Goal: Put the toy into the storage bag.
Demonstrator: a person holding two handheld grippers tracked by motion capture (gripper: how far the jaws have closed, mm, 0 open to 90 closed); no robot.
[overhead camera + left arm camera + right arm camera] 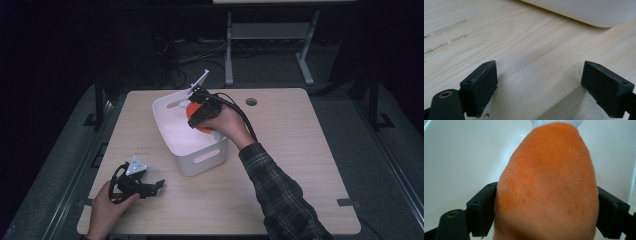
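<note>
Step in hand, as I read it: dropping the orange plush item (546, 187) into the white bin (172, 132). Right gripper (196, 116) is over the bin's 1 o'clock corner, pointing down inside. Its jaws sit wide, 1 on each flank of the plush item and touching it; looks like a loose hold on a fat object, near release. A white tip shows at its far end.

Next move calls for opening fully and lifting straight out, clear of the rim.

Bin contents: only the plush item visible; the floor looks bare otherwise.

Left gripper (142, 186) rests on the bench (300, 150) at 7 o'clock, jaws open, nothing between them.
</note>
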